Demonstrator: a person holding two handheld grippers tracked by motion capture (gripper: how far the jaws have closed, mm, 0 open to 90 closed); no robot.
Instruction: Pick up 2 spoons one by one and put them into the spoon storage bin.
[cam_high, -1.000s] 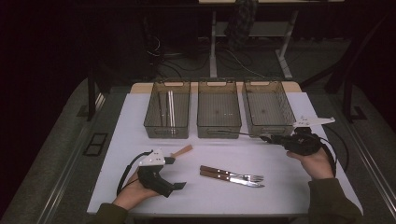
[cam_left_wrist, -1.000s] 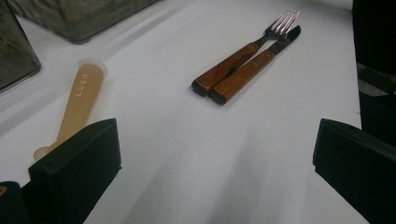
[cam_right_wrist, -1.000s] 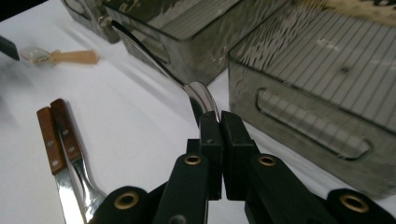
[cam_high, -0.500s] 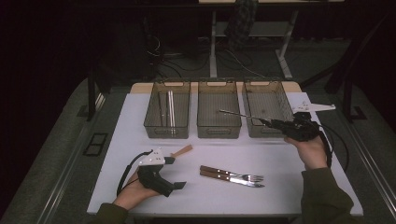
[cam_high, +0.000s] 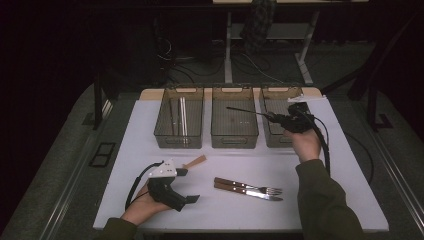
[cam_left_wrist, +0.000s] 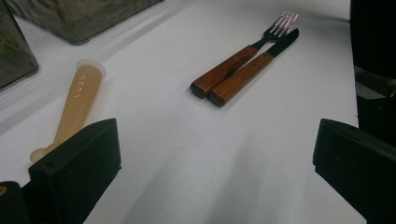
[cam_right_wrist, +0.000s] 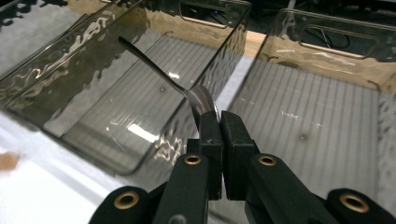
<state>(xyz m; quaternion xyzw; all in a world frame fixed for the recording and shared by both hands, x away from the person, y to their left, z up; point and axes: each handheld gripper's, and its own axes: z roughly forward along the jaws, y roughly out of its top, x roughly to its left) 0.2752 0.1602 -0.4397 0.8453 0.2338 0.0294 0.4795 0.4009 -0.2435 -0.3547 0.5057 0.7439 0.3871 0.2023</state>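
My right gripper (cam_high: 272, 118) (cam_right_wrist: 219, 119) is shut on the bowl of a metal spoon (cam_high: 244, 111) (cam_right_wrist: 156, 67). It hovers above the right bin (cam_high: 273, 141) (cam_right_wrist: 327, 60), and the spoon's handle reaches out over the middle bin (cam_high: 234, 141) (cam_right_wrist: 70, 107). My left gripper (cam_high: 189, 186) (cam_left_wrist: 217, 135) rests open on the white table (cam_high: 330, 170) with nothing between its jaws. A beige plastic utensil (cam_high: 194, 162) (cam_left_wrist: 79, 95) lies just beside its upper jaw. A wooden-handled fork (cam_high: 250, 188) (cam_left_wrist: 243, 56) and knife (cam_high: 247, 193) (cam_left_wrist: 254, 70) lie side by side at the table's front centre.
Three clear smoky bins stand in a row at the back of the table. The left bin (cam_high: 177, 145) holds long metal cutlery (cam_high: 182, 115). Table legs and cables lie beyond the far edge. A cable (cam_high: 324, 145) trails from the right gripper along the forearm.
The right hand has risen and moved left and farther back with the spoon, from beside the right bin to above it. The left hand has stayed put.
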